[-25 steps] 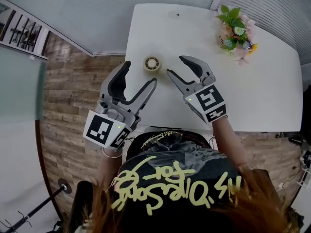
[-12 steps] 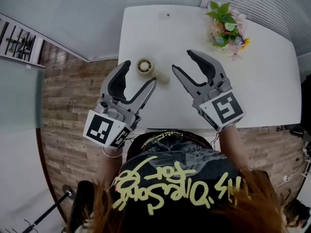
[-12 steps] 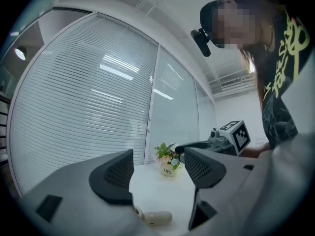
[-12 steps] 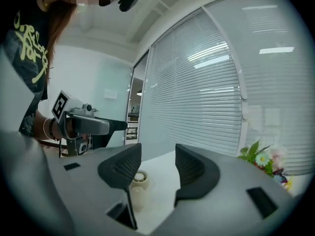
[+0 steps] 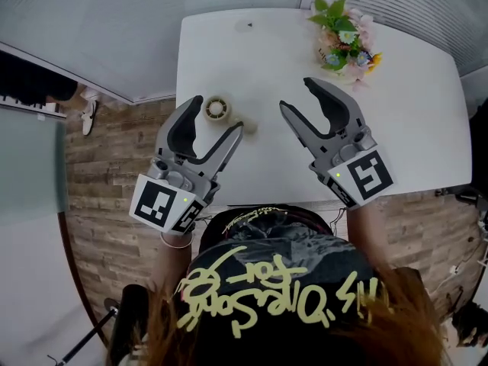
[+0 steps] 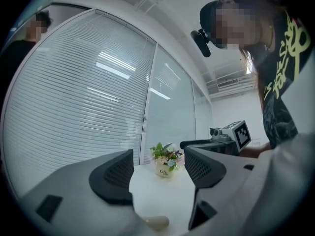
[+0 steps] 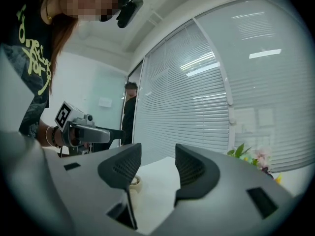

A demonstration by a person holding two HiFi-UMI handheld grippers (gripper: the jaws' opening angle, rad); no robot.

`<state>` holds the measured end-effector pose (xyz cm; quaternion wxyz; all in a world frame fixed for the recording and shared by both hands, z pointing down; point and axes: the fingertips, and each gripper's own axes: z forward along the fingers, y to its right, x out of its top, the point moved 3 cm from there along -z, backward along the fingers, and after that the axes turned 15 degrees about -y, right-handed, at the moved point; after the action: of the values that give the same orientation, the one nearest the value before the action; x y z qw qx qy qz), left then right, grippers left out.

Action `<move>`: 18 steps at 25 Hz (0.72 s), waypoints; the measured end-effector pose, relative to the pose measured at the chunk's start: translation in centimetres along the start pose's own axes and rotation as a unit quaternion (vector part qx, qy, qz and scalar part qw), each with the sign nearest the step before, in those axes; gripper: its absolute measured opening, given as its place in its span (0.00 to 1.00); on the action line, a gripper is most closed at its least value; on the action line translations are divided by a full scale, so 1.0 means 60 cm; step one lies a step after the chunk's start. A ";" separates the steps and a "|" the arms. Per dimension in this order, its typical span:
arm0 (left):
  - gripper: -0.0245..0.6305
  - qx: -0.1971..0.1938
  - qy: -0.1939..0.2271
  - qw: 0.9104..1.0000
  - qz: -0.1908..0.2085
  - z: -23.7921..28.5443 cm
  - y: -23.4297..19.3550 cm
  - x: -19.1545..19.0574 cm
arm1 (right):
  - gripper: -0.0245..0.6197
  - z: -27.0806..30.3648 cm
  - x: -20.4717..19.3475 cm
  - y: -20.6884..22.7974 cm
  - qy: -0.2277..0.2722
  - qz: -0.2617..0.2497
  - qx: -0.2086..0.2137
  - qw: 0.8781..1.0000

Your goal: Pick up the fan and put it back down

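Note:
The small cream fan lies on the white table near its left front corner, round head to the left and stubby handle to the right. My left gripper hovers open over it, its fingertips either side of the fan's head in the head view. The left gripper view shows only the cream handle, low beneath the open jaws. My right gripper is open and empty, held above the table to the fan's right. In the right gripper view the fan peeks out beside the left finger.
A small pot of flowers stands at the table's far edge, also in the left gripper view. Slatted blinds and glass walls run behind the table. A person stands by the blinds. Wood floor lies left of the table.
My right gripper has risen and swung right, away from the fan. The left gripper's tips have edged forward to flank the fan's head. Both stay open.

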<state>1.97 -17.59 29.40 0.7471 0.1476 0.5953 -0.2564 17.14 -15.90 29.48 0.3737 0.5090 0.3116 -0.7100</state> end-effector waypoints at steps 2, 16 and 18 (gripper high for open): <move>0.52 -0.001 0.000 1.000 0.001 0.002 0.002 0.002 | 0.35 -0.005 0.000 0.007 0.006 -0.002 -0.004 1.000; 0.32 -0.002 0.002 1.000 0.014 0.009 0.009 0.003 | 0.16 -0.018 -0.010 0.004 0.016 -0.006 -0.001 1.000; 0.26 0.002 0.002 1.000 0.014 0.008 0.008 0.004 | 0.16 -0.020 -0.012 0.003 0.015 -0.006 -0.001 1.000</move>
<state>2.70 -17.50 29.26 0.7494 0.1578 0.5938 -0.2467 18.04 -14.89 29.79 0.3653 0.5177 0.3209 -0.7040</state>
